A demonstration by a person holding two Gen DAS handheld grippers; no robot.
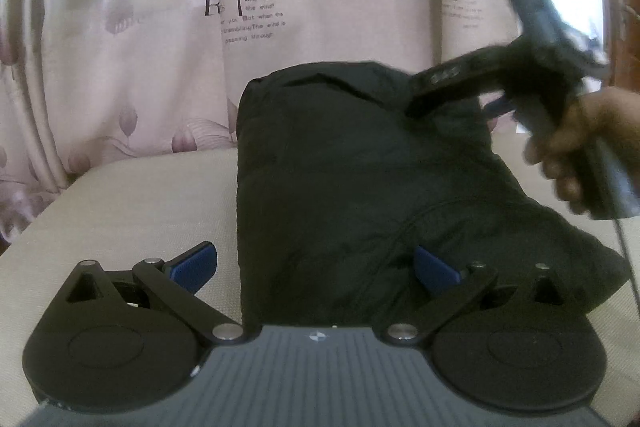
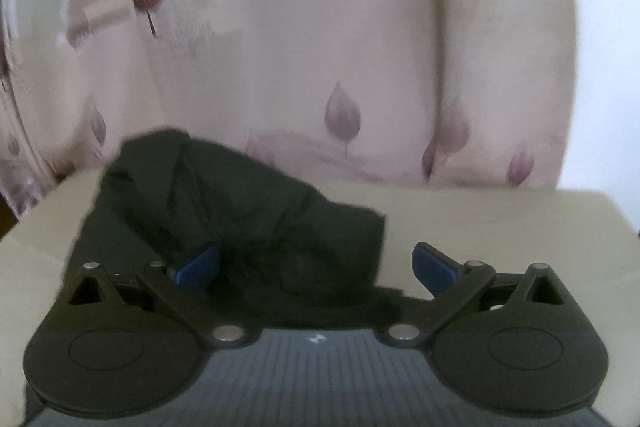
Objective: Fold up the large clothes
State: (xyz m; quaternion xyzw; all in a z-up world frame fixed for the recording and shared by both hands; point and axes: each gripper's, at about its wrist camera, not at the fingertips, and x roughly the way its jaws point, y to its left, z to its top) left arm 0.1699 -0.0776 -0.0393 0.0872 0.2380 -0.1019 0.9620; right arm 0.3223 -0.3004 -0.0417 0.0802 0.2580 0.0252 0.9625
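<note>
Behind my work surface hangs a pale pink curtain (image 1: 160, 27) printed with purple leaves, a "love" disc and small text. The surface (image 1: 120, 207) is beige woven fabric. Bright daylight glows at the upper right.

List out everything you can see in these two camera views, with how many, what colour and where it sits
black garment: one, black, folded into a bulky block on the beige surface, in front of both grippers.
beige surface: one, beige, under the garment, reaching to the curtain.
curtain: one, pale pink with purple leaf prints and some printed text, hanging behind the surface.
left gripper: one, black with blue pads, jaws open, at the garment's near edge.
right gripper: one, black with blue pads, jaws open, low over the garment's corner; seen blurred from the left wrist view.
hand: one, holding the right gripper's handle at the right of the left wrist view.
</note>
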